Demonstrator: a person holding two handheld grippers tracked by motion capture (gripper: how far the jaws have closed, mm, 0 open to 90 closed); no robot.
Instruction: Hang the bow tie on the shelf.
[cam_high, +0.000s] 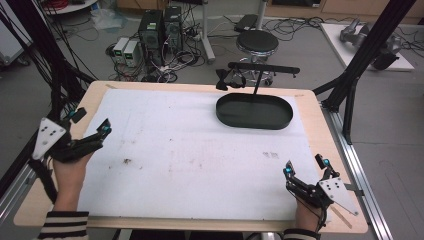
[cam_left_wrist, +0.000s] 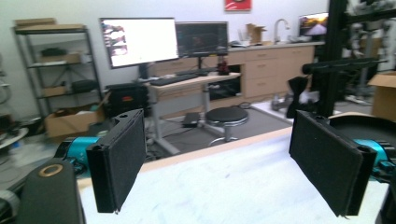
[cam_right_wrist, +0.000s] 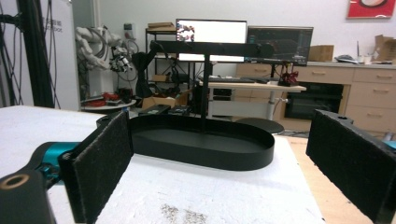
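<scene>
High view: the left claw (cam_high: 91, 121) is hovering at the left edge of the surface (cam_high: 200, 165), its jaws standing wide apart with nothing between them. The right claw (cam_high: 306, 166) is sitting near the front right corner of the white sheet, jaws likewise spread and empty. The black oval tray (cam_high: 254, 111) is resting at the far right of the surface, well apart from both claws; a thin upright post is rising from it and carrying a black crossbar (cam_high: 264, 67), with a small dark bow-shaped item (cam_high: 222, 79) hanging at the bar's left end.

Left gripper view: the left claw (cam_left_wrist: 224, 158) is pointing across the sheet, both pads facing each other with open space between. The tray's rim (cam_left_wrist: 359, 122) is showing behind the right-hand jaw.

Right gripper view: the right claw (cam_right_wrist: 224, 168) is facing the tray (cam_right_wrist: 205, 148) squarely, jaws open and holding nothing, the tray lying near but not touching.
</scene>
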